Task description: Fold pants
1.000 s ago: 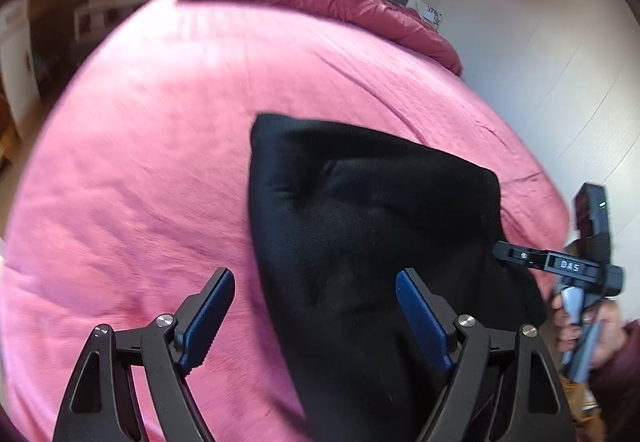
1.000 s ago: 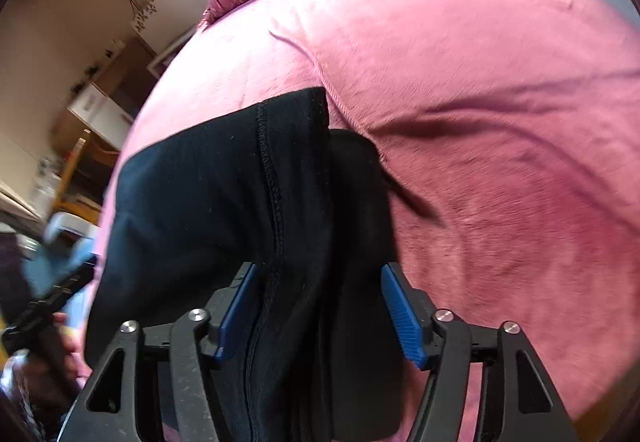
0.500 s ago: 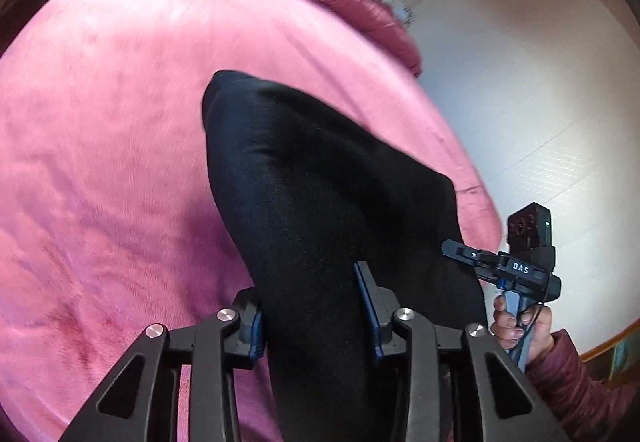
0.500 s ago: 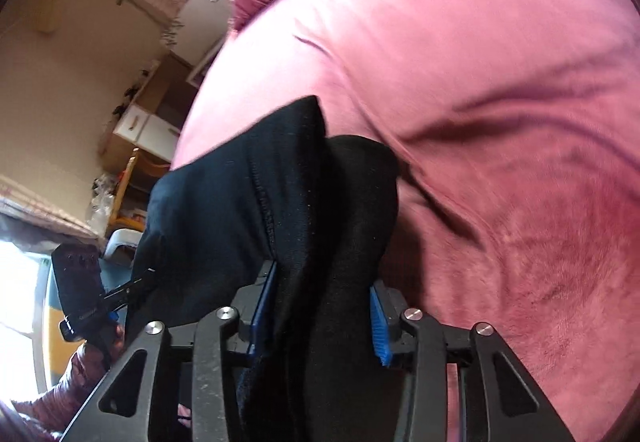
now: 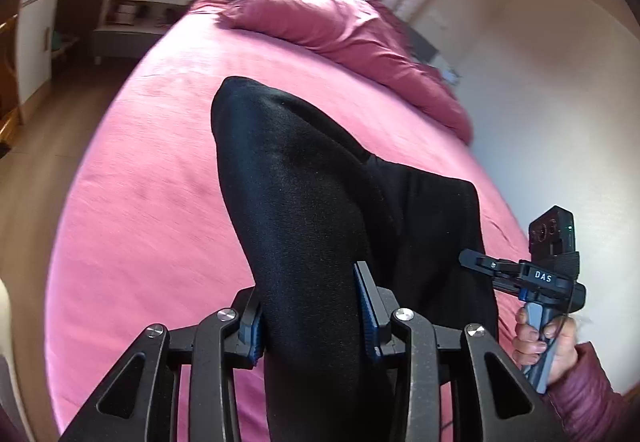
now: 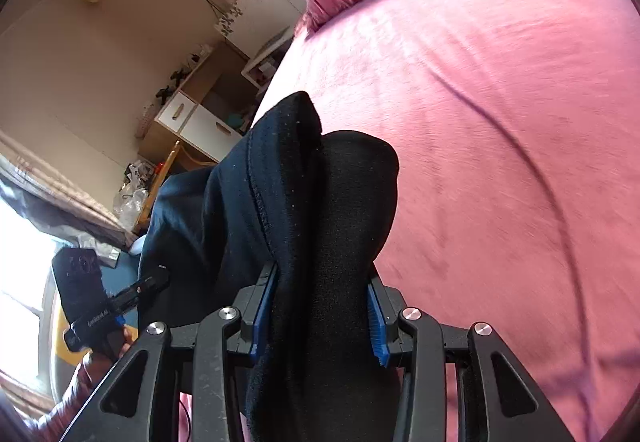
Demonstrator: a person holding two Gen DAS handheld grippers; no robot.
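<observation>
The black pants [image 5: 320,201] hang folded in a thick bundle, lifted off the pink bed [image 5: 152,201]. My left gripper [image 5: 310,318] is shut on one end of the bundle, blue pads pressed into the cloth. In the right wrist view the same black pants [image 6: 312,209] bulge up between the blue pads of my right gripper [image 6: 320,318], which is shut on the other end; a stitched seam runs along the cloth. The right gripper [image 5: 472,262] shows at the pants' right edge in the left wrist view, held by a hand in a maroon sleeve. The left gripper [image 6: 156,282] appears low on the left in the right wrist view.
A crumpled pink duvet [image 5: 352,33] lies at the head of the bed. A white wall [image 5: 560,101] runs close along the bed's right side. Wooden floor, white cabinets [image 5: 38,13] and a low shelf [image 5: 132,13] stand off the left side. A long crease [image 6: 532,169] crosses the sheet.
Both grippers closed on the pants' ends and lifted them off the bed. The bundle has been carried across the bed, and both views have swung to show more of the room.
</observation>
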